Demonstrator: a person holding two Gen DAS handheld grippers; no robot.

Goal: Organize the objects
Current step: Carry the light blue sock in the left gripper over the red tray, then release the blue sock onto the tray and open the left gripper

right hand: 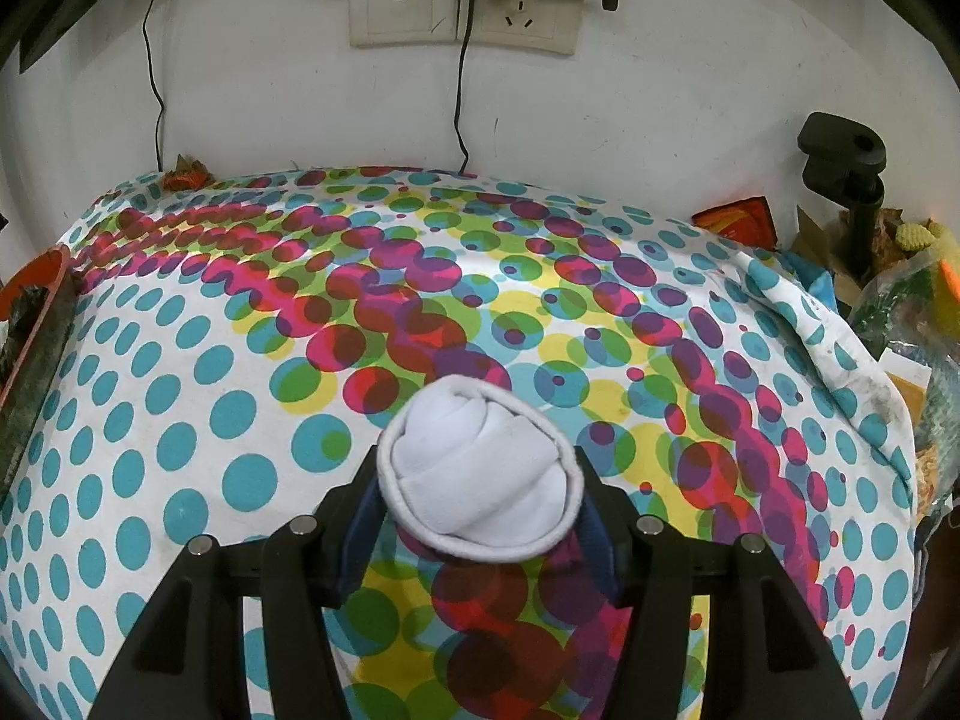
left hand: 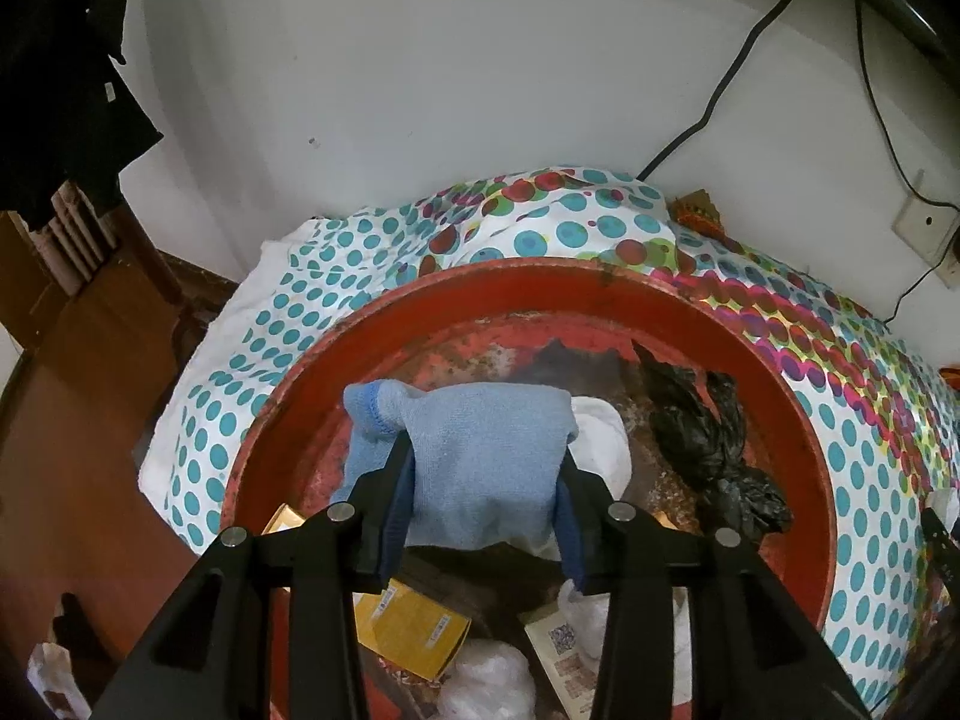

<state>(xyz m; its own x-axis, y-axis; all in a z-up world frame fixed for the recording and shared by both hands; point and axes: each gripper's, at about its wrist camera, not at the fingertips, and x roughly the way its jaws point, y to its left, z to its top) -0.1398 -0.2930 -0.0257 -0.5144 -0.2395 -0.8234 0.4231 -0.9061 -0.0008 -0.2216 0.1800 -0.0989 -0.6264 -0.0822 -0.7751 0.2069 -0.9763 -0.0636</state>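
Observation:
My left gripper (left hand: 485, 465) hangs over a worn red basin (left hand: 540, 279), and its blue pads press the sides of a light blue folded sock (left hand: 480, 438). The sock is held clear above the basin's contents. In the right wrist view my right gripper (right hand: 480, 477) is shut on a rolled white sock bundle (right hand: 480, 456), held just above the spotted cloth (right hand: 210, 396). The edge of the red basin (right hand: 42, 294) shows at the far left of that view.
Inside the basin lie a black plastic bag (left hand: 708, 438), a yellow box (left hand: 414, 624), white fabric (left hand: 603, 438) and small packets. The wall is close behind, with sockets (right hand: 468, 6) and hanging cables. A black clamp (right hand: 840, 174) and clutter stand at the right.

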